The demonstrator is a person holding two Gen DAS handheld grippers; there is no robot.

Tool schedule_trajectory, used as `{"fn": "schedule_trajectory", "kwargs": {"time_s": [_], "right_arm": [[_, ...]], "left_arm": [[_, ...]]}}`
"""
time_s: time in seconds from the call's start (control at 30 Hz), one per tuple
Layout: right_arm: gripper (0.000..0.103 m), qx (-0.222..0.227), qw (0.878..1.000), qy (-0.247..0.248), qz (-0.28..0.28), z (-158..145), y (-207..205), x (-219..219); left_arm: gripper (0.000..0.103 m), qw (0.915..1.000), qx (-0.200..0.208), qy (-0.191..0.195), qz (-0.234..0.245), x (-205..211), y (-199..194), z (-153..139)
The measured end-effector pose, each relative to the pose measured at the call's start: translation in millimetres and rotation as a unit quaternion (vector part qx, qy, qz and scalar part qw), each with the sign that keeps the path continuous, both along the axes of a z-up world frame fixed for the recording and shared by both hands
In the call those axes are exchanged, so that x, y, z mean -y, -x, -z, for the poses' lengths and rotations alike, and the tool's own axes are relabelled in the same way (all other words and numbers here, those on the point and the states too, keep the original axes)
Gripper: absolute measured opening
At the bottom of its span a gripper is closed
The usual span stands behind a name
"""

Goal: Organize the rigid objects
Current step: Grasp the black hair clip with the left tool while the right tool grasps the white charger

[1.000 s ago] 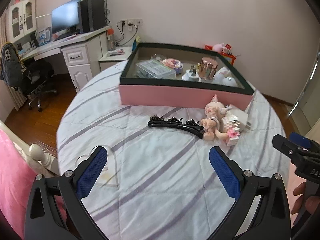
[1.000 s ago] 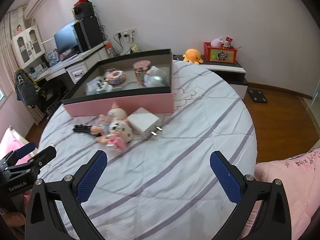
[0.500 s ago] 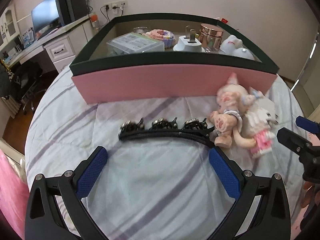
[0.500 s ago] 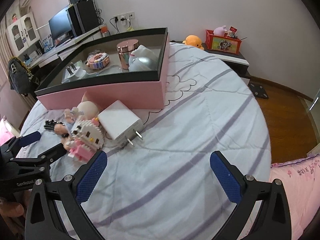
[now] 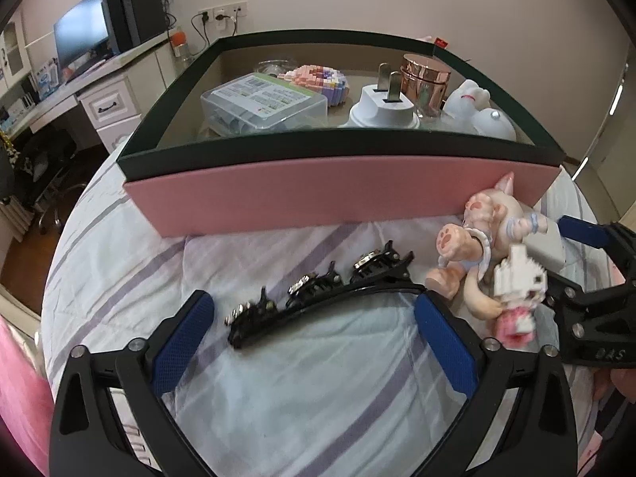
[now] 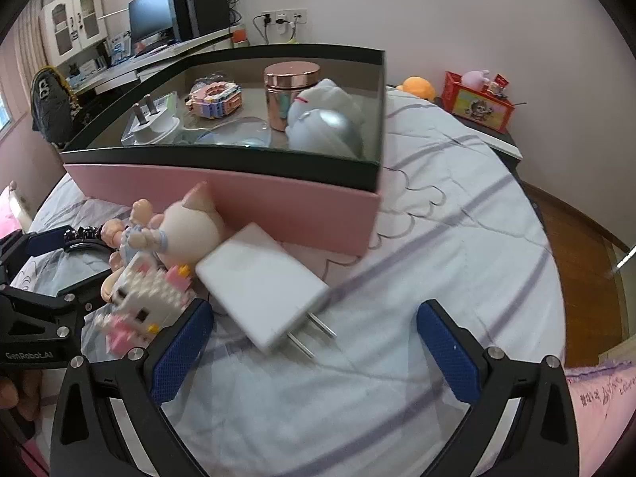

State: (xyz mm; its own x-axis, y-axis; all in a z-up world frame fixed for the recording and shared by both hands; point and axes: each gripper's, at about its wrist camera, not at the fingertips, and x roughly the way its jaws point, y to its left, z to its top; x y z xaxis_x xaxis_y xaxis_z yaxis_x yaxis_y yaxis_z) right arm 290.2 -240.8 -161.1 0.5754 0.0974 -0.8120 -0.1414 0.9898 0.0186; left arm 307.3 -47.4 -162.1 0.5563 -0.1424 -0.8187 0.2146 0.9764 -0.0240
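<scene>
Left gripper (image 5: 314, 328) spread wide, nothing held; black studded headband (image 5: 318, 298) lying just ahead, between the fingertips, curved band toward the tool. Presumably lined up to take the band across its width. Right gripper (image 6: 314, 338) equally wide, empty; white charger (image 6: 262, 284) just ahead, slightly left of centre, prongs pointing back toward the tool. Likely next pick for that side.

Pink box (image 5: 302, 194) beyond both tools, open-topped, evidently the destination.

Count outside box, on striped cloth (image 5: 318, 389): 1 headband, 1 charger, 1 pig figurine (image 5: 473, 246), 1 block-built cat (image 6: 147, 298). Figurine and cat touching, between the two tools.

Count inside box: 1 white plug (image 5: 383, 109), 1 copper-lidded jar (image 5: 425, 79), 1 clear case (image 5: 262, 103), 1 block-built donut (image 5: 318, 81); white rounded pieces far right, number unclear.
</scene>
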Motion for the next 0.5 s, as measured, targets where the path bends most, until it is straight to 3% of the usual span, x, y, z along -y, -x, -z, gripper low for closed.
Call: {"fn": "schedule_trajectory", "kwargs": {"time_s": [0.07,0.13,0.2,0.27,0.37,0.43,0.5], "right_arm": [[0.082,0.005,1.0,-0.005,-0.008,-2.4,0.3,-1.8],[0.061,0.009,1.0,0.002,-0.019,-3.3,2.8,-7.7],[0.052,0.011,1.0,0.005,-0.028,-3.2,3.1,-12.0],[0.048,0.012,0.999,0.005,-0.032,-3.8,4.8,-14.5],[0.044,0.013,0.999,-0.003,-0.029,-5.1,7.6,-13.4],[0.042,0.011,0.999,-0.004,-0.03,-5.5,9.0,-13.6],[0.042,0.009,0.999,-0.003,-0.031,-6.0,9.6,-13.9]], "left_arm": [[0.08,1.0,0.008,-0.003,0.005,0.5,2.2,-2.1],[0.071,0.9999,0.011,-0.002,0.006,-1.2,4.7,-3.1],[0.06,0.9999,0.013,0.003,0.005,-4.4,5.8,-4.3],[0.043,0.9998,0.012,0.011,0.004,-9.7,6.3,-6.3],[0.04,0.9996,0.006,0.023,0.014,-13.9,5.5,-8.4],[0.039,0.9995,0.008,0.008,0.031,-9.7,6.6,-8.8],[0.05,0.9993,0.014,-0.001,0.035,-6.8,6.4,-8.9]]}}
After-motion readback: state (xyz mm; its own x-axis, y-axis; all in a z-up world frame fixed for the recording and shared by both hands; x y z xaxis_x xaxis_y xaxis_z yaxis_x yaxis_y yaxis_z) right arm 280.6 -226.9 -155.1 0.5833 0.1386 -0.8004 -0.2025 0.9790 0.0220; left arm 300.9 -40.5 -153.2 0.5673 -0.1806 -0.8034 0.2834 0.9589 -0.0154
